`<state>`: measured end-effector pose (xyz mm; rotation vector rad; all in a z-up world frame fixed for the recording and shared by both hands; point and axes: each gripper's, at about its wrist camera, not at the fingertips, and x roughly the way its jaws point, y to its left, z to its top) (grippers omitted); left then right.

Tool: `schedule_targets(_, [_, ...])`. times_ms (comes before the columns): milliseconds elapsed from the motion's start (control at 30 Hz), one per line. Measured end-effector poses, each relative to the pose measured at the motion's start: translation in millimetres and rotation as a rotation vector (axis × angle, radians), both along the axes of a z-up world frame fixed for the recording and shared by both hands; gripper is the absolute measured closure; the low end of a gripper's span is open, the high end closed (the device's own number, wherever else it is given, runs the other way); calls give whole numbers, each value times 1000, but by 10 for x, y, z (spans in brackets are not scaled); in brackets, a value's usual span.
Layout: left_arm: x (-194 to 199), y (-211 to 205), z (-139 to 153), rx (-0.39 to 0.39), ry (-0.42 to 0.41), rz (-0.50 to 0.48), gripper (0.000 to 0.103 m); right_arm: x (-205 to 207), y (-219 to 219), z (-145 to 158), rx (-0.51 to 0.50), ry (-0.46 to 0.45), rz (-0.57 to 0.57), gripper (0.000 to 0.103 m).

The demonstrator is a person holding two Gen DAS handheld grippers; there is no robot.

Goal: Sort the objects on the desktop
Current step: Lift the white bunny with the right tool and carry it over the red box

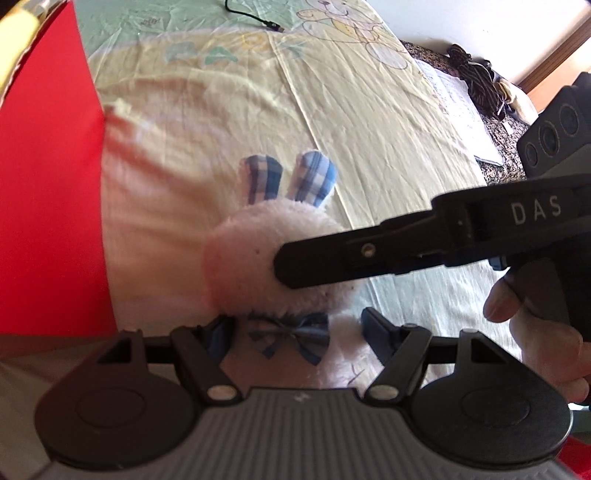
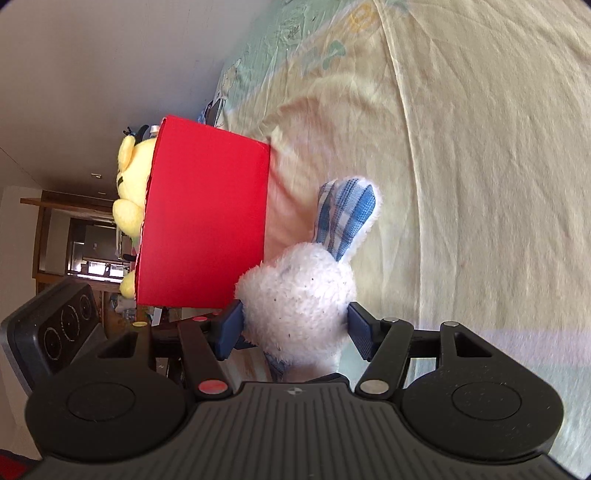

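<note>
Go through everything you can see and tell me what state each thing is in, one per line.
Plush bunny: head between both grippers' fingers, ears pointing away.
Right gripper: closed on the bunny's head.
Left gripper: open around the bunny's neck and bow.
Red box: open-topped, yellow plush toy inside.
Black cable: loose on the sheet, unplugged.

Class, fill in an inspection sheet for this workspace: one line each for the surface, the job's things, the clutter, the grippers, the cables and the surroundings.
Surface: wrinkled yellow-green cloth with a cartoon bear print.
Job's things: white plush rabbit with blue checked ears; red box holding a yellow plush toy.
Clutter: papers and a dark striped bundle at the far edge.
Grippers: right gripper brackets the rabbit's head; left gripper brackets its neck; contact unclear for both.
Cables: black cable on the cloth.
Surroundings: wall, wooden shelving.
</note>
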<state>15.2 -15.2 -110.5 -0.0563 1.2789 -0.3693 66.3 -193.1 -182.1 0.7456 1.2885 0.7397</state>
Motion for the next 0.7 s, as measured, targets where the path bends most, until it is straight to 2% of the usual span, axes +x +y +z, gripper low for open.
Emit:
schedule_targets(167, [-178, 88, 103, 2, -45, -23, 29, -141, 98, 114, 6, -26, -11, 40])
schedule_targets(367, [-384, 292, 129, -26, -49, -60, 29, -345, 305, 198, -23, -32, -24, 40])
schedule_targets(700, [-744, 891, 235, -55, -65, -135, 29, -755, 861, 352, -62, -38, -74, 39])
